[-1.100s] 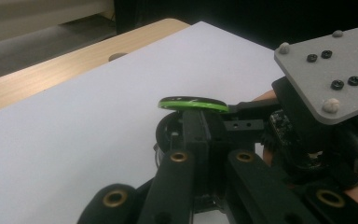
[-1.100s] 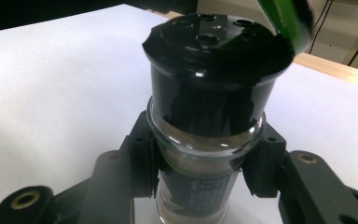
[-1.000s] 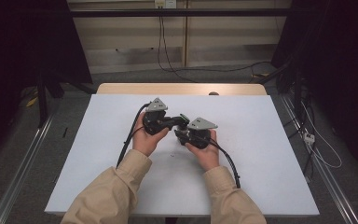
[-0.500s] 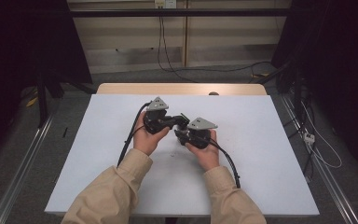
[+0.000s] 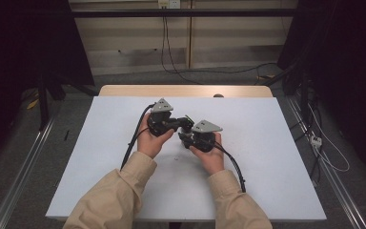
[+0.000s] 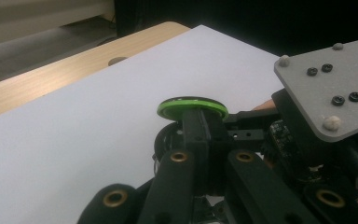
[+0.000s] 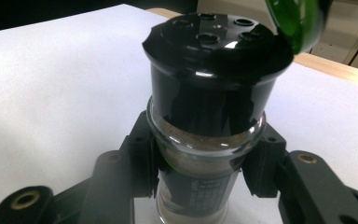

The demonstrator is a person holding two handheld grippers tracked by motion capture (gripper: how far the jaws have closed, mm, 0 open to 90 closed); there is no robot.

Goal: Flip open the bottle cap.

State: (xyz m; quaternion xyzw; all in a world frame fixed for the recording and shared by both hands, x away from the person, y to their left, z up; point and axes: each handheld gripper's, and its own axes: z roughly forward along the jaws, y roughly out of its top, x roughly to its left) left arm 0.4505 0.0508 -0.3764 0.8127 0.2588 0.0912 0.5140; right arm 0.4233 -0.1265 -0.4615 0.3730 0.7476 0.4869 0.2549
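A glass spice jar (image 7: 200,154) with brownish powder and a black perforated shaker top (image 7: 214,42) stands between the jaws of my right gripper (image 7: 203,161), which is shut on its neck. A green round lid (image 6: 192,106) sits at the tips of my left gripper (image 6: 203,126), whose jaws are shut on it. In the right gripper view the green lid (image 7: 293,18) hangs just above and beside the shaker top. From above, both grippers meet over the middle of the white board, left gripper (image 5: 183,123) and right gripper (image 5: 185,137) tip to tip, with the lid (image 5: 189,118) between them.
The white board (image 5: 276,143) lies on a wooden table (image 5: 124,90) whose far edge shows beyond it. Cables (image 5: 136,138) trail from both grippers toward the person. Metal rails (image 5: 19,171) run along the floor on both sides, with loose wires (image 5: 324,152) at the right.
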